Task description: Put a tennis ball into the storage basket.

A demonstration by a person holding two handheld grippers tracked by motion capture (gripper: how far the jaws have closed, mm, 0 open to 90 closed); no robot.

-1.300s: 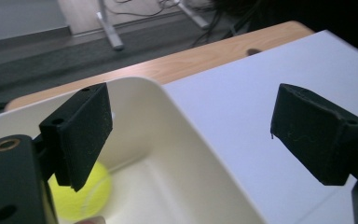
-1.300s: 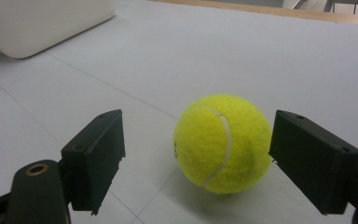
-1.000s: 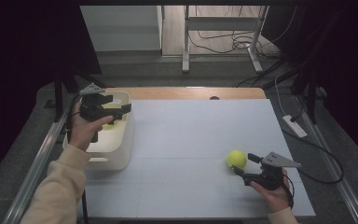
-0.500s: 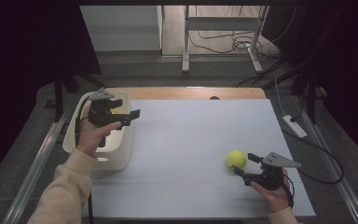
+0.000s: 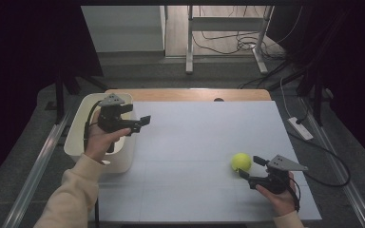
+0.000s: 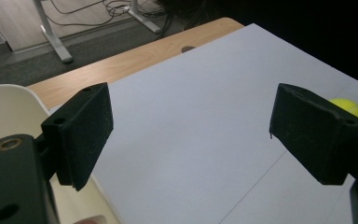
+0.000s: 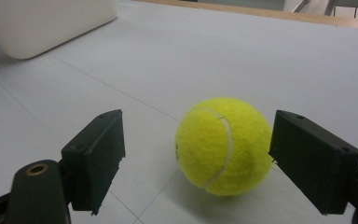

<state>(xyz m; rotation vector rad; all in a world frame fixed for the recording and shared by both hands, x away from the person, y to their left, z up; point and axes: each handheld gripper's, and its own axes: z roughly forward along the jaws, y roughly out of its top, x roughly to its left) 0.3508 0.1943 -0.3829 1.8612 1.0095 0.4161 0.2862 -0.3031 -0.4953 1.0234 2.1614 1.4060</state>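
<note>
White table (image 5: 195, 142) takes up mid-frame in the high view; a white tub (image 5: 83, 137) sits at its left edge, well apart from the ball. Tennis ball (image 5: 241, 162) rests lower right – judged light, springy, fuzzy, prone to rolling – best pinched across its widest part. Right gripper (image 5: 253, 167) is held wide just beside it, not touching. Left gripper (image 5: 141, 123) is held wide and empty beside the tub. Nothing stands in the way.

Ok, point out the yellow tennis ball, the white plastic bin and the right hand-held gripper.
Yellow felt tennis ball (image 7: 223, 145): right gripper view, middle of its front face.
White plastic bin (image 5: 75, 138): high view, left rim.
Right hand-held gripper (image 5: 249, 166): high view, midway between its fingertips, beside the ball.
</note>
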